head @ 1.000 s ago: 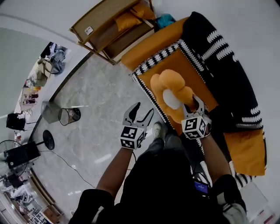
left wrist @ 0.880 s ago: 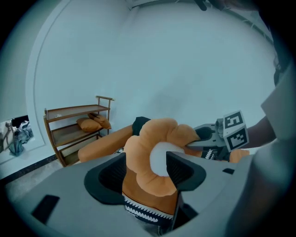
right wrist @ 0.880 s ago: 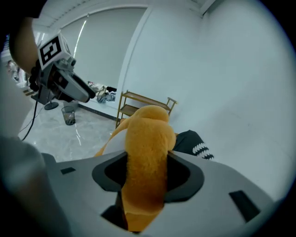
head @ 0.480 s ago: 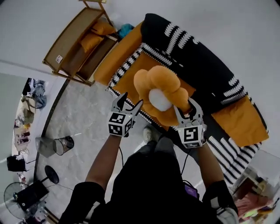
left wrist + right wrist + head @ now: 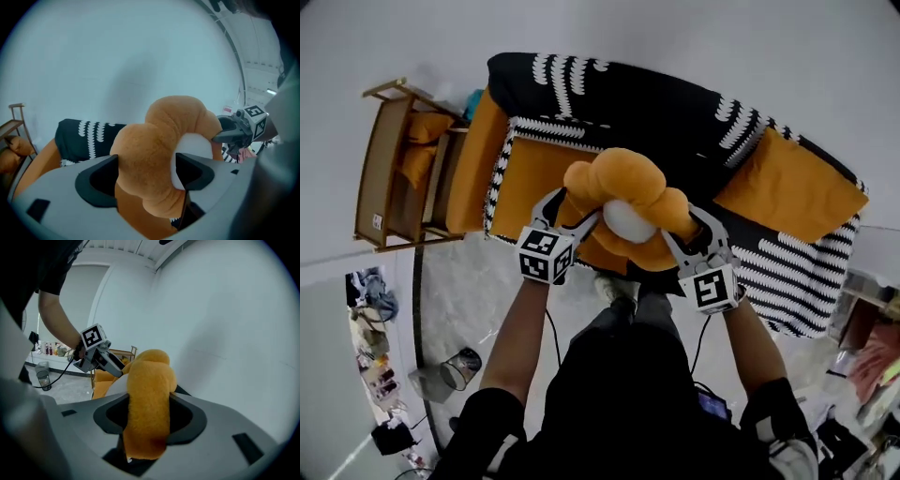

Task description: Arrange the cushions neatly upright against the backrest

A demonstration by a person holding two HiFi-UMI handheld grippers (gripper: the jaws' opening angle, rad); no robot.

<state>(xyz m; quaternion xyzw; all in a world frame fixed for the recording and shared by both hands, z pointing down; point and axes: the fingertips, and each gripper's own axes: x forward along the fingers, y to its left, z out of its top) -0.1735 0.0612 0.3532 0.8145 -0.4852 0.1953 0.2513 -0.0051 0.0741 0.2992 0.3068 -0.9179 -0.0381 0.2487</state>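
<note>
**Flower cushion held over the sofa, left gripper taking a petal**

The orange flower cushion [image 5: 623, 192], with its white centre, hangs in the air between the two grippers. In the head view it is above the orange seat [image 5: 534, 173] of the black-and-white sofa [image 5: 656, 103] and clear of the backrest.

A square orange cushion [image 5: 787, 187] lies at the sofa's right end. At the left end stands a wooden rack [image 5: 380, 169] with smaller orange cushions [image 5: 417, 155] on its shelves. A wire bin [image 5: 461, 361] sits on the floor well apart from the sofa; what is in it cannot be told.

The right gripper [image 5: 149, 416] is clamped on one petal of the flower cushion [image 5: 147, 394], and the plush bulges out above and below the pads. The left gripper [image 5: 146, 171] has its jaws wide and opening. A fat petal of the cushion [image 5: 154, 154] fills the gap between them, with the white centre against the inner pad, but it is not squeezed.

A second ago only the right gripper had the cushion, and the left gripper [image 5: 572, 206] hung empty out over the floor, well apart from it. It has since come in to the cushion's left side, opposite the right gripper [image 5: 682, 230]. The cushion has also risen from just over the seat's front edge.
</note>
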